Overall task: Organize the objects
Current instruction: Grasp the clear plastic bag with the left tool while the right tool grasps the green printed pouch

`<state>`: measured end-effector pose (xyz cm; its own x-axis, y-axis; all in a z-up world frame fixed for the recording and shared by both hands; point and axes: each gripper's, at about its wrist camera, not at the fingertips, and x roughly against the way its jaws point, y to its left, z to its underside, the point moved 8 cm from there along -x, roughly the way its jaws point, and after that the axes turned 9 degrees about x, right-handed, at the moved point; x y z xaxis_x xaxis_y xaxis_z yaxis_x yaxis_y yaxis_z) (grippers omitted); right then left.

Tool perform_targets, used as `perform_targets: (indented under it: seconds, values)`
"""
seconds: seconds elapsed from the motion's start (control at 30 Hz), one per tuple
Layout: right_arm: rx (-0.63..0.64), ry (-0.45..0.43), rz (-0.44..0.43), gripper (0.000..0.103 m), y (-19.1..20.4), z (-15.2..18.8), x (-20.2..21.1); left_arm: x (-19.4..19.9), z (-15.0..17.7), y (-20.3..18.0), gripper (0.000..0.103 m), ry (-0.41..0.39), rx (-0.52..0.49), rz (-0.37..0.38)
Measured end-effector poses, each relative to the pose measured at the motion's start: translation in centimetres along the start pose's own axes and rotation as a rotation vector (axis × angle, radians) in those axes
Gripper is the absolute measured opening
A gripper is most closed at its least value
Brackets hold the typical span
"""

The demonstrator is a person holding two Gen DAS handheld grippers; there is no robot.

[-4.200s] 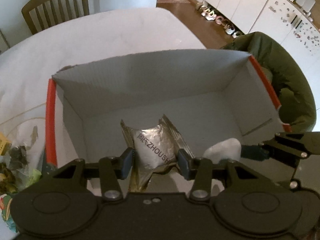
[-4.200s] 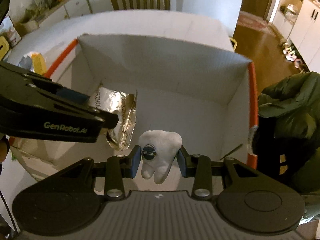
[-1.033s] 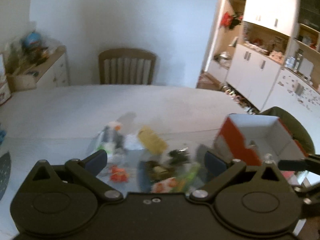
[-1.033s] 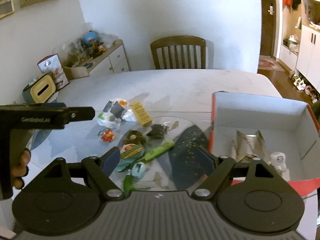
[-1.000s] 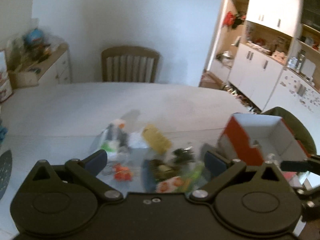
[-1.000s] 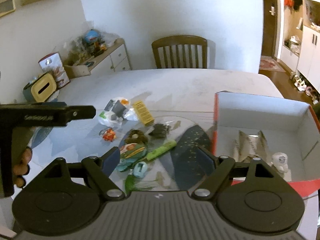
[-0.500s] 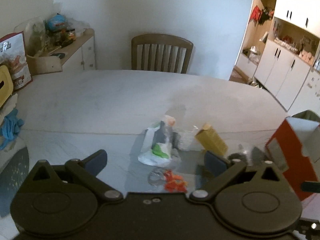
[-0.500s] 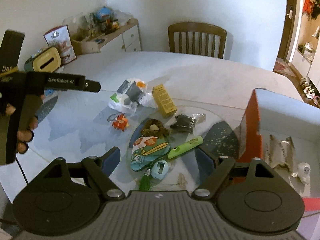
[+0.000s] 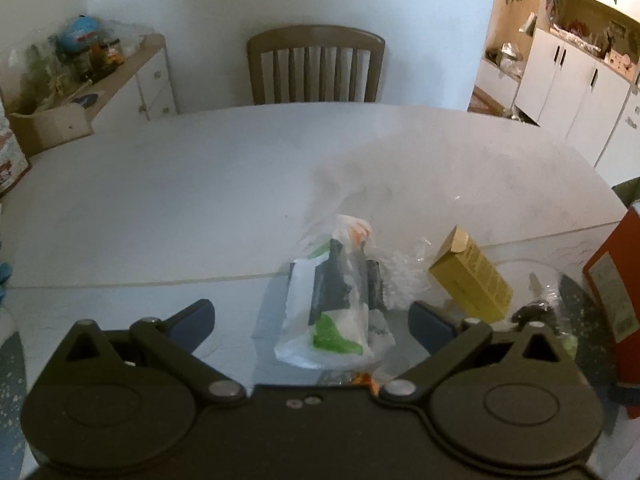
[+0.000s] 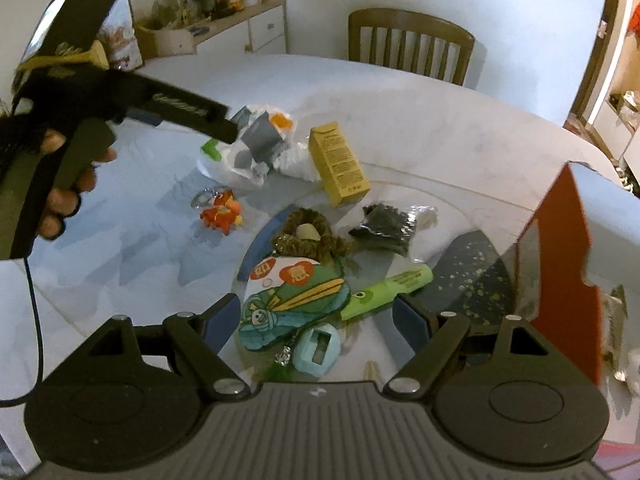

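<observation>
box has 2 items in so far – rest of pile on table untouched. both my grippers, left & right, fingers wide, empty. clear bag prob next.

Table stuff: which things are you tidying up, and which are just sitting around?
For tidying:
yellow box
clear bag
orange toy
green tube
cartoon pouch
red box, where things go

Just there:
chair
sideboard with its clutter
white cupboards
</observation>
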<state>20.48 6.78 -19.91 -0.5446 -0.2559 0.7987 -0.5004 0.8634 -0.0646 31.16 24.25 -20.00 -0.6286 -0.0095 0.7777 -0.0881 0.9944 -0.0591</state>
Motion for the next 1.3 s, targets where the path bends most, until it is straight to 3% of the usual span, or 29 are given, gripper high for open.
perform_targets:
  seconds: [0.23,0.83,0.93,1.1,1.3]
  values:
    - [0.052,0.027,-0.009,0.083,1.1,-0.3,-2.7,-2.1,0.4,-0.1,0.098,0.04,-0.001,0.008]
    - [0.143,0.073,0.037,0.083,2.2,0.1,-5.4,-4.2,1.0,0.9,0.05,0.083,0.011,0.016]
    - [0.144,0.075,0.045,0.083,2.1,0.2,-5.5,-3.9,1.0,0.7,0.038,0.075,0.006,0.028]
    - [0.15,0.065,0.047,0.083,2.1,0.3,-5.3,-3.8,0.9,0.9,0.033,0.065,0.009,0.028]
    - [0.162,0.067,0.054,0.073,2.3,0.1,-5.2,-2.9,0.8,1.2,0.031,0.058,0.024,0.021]
